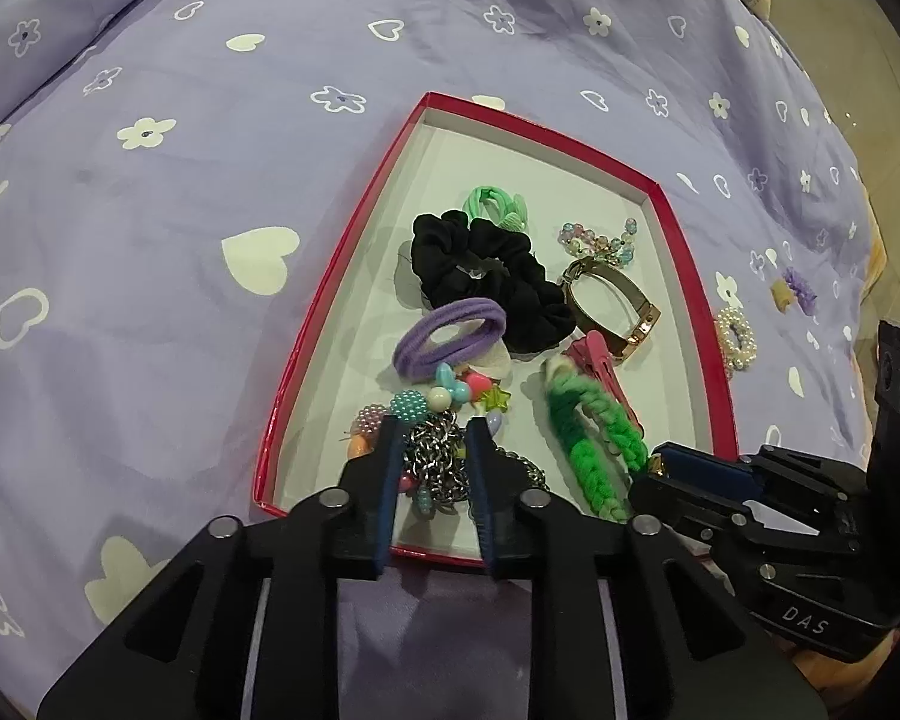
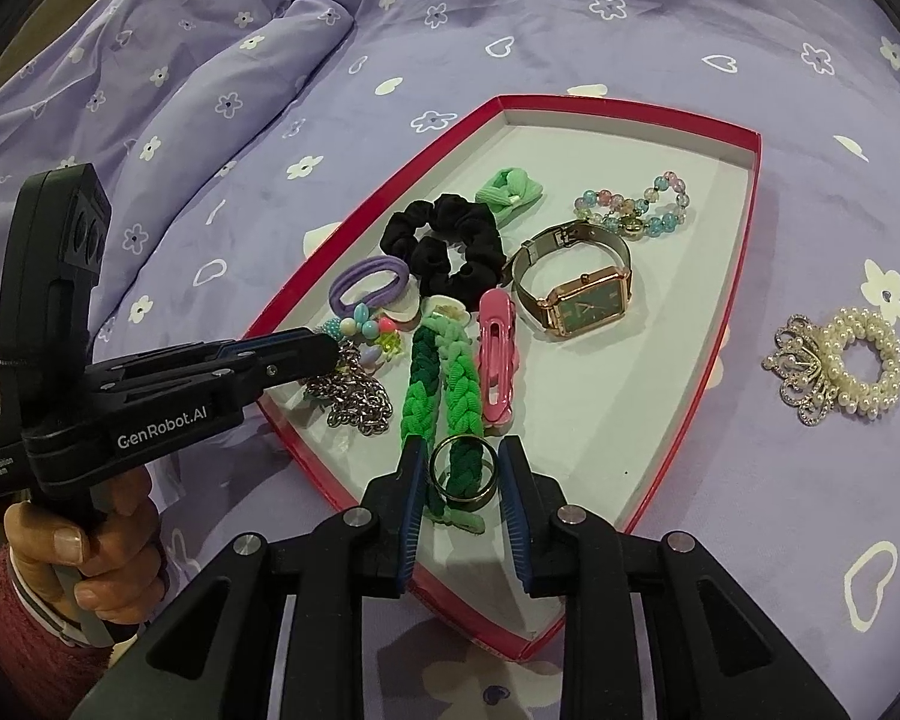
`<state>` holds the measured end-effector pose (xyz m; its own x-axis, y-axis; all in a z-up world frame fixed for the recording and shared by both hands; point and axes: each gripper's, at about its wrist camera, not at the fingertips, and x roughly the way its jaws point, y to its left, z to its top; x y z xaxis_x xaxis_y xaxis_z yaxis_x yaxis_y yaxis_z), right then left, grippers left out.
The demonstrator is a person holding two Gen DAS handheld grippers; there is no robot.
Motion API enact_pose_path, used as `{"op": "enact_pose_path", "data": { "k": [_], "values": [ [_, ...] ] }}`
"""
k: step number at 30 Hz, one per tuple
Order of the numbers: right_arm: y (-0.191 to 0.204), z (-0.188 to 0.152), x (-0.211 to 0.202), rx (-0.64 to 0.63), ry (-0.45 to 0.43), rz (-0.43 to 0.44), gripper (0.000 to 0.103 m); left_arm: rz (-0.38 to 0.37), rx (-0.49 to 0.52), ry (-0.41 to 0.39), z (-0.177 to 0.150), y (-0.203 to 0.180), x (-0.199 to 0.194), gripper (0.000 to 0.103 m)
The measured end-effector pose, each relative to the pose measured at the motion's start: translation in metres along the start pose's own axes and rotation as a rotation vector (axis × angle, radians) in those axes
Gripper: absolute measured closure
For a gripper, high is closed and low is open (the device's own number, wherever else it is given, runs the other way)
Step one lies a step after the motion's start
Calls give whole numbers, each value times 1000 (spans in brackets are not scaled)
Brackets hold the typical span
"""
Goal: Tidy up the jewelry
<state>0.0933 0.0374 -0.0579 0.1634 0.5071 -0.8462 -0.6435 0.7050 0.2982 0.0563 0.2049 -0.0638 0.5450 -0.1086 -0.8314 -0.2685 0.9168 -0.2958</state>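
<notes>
A red-rimmed tray (image 2: 744, 228) with a white floor is seen on a purple flower-print bedsheet (image 2: 390, 30), centre of both views.

Right gripper (image 2: 463, 468): a dark metal ring (image 2: 463, 476) is held upright between the two blue pads, pinched at its left and right sides, low centre of the right wrist frame. The ring sits directly above the lower end of the green braided band (image 2: 444, 384), which lies on the tray floor.

Left gripper (image 1: 431, 438): jaws narrowly parted, placed on either side of the silver chain (image 1: 435, 462) at the tray's near left corner; whether the pads actually grip the chain cannot be told. Coloured beads (image 1: 432, 396) lie just above the fingertips.

Also inside the tray: black scrunchie (image 2: 444, 252), purple hair tie (image 2: 369, 279), pink clip (image 2: 497, 354), rose-gold watch (image 2: 582, 294), pastel bead bracelet (image 2: 636, 207), mint hair tie (image 2: 509, 189).

Outside the tray, on the sheet at right of the right wrist frame: pearl scrunchie (image 2: 864, 366) touching a rhinestone crown brooch (image 2: 801, 372).
</notes>
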Motion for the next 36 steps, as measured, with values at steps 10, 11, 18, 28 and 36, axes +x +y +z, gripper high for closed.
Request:
{"op": "enact_pose_path", "data": {
  "k": [10, 11, 18, 28, 36],
  "values": [
    [1, -2, -4, 5, -7, 7, 73, -3, -3, -7, -1, 0, -8, 76],
    [1, -2, -4, 5, -9, 6, 72, -2, -4, -7, -1, 0, -9, 76],
    [0, -4, -7, 15, -15, 7, 72, 0, -10, -10, -3, -1, -12, 70],
    [-1, -7, -18, 17, -38, 1, 56, 8, -18, -28, -4, -1, -21, 46],
    [-8, -14, -41, 39, -113, -7, 47, 26, -16, -59, -8, -2, -37, 35]
  ]
}}
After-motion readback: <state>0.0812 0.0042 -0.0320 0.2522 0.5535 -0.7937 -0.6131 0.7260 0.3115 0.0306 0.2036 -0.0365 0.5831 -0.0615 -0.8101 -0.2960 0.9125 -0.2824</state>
